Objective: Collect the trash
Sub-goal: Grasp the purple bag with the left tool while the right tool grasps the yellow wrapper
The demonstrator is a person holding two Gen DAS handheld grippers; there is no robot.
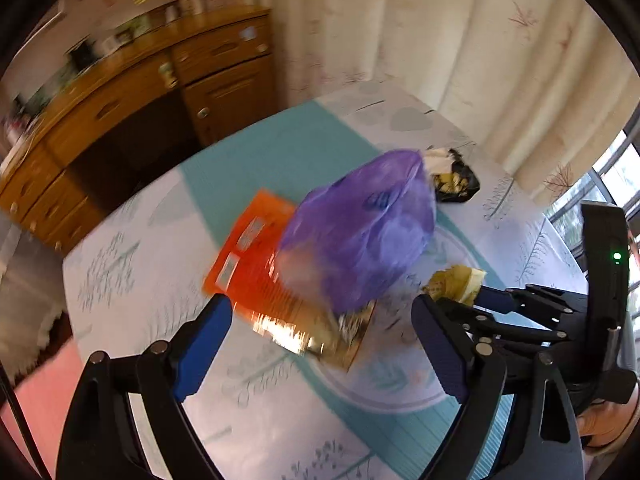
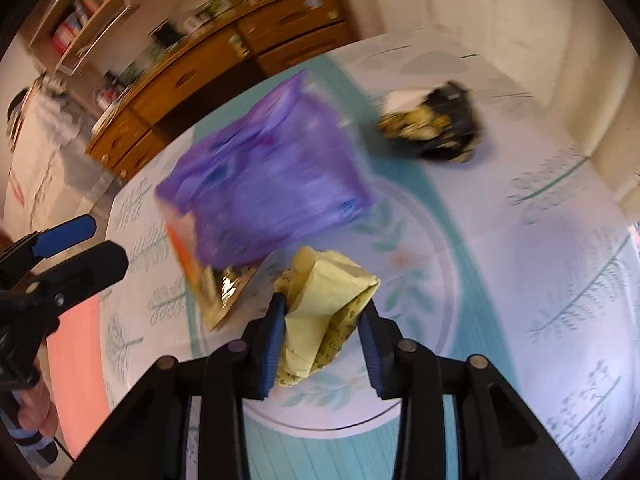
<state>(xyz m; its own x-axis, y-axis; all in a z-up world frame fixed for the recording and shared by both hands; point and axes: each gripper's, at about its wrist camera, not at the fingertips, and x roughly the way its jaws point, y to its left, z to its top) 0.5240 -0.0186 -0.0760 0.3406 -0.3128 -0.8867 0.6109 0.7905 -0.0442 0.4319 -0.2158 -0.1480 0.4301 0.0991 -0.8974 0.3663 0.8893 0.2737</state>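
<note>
The right gripper (image 2: 322,312) is clamped on a crumpled yellow paper wad (image 2: 320,316) above the table (image 2: 560,240); the left gripper (image 1: 320,320) hangs with jaws wide apart before the purple plastic bag (image 1: 360,232), which lies on an orange packet (image 1: 248,248); a black wrapper (image 2: 440,124) lies beyond.

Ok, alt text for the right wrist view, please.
The right gripper is shut on a crumpled yellow paper above a round table with a leaf-patterned cloth. Beyond sit a purple plastic bag and a black and yellow wrapper; the open left gripper enters from the left.
</note>
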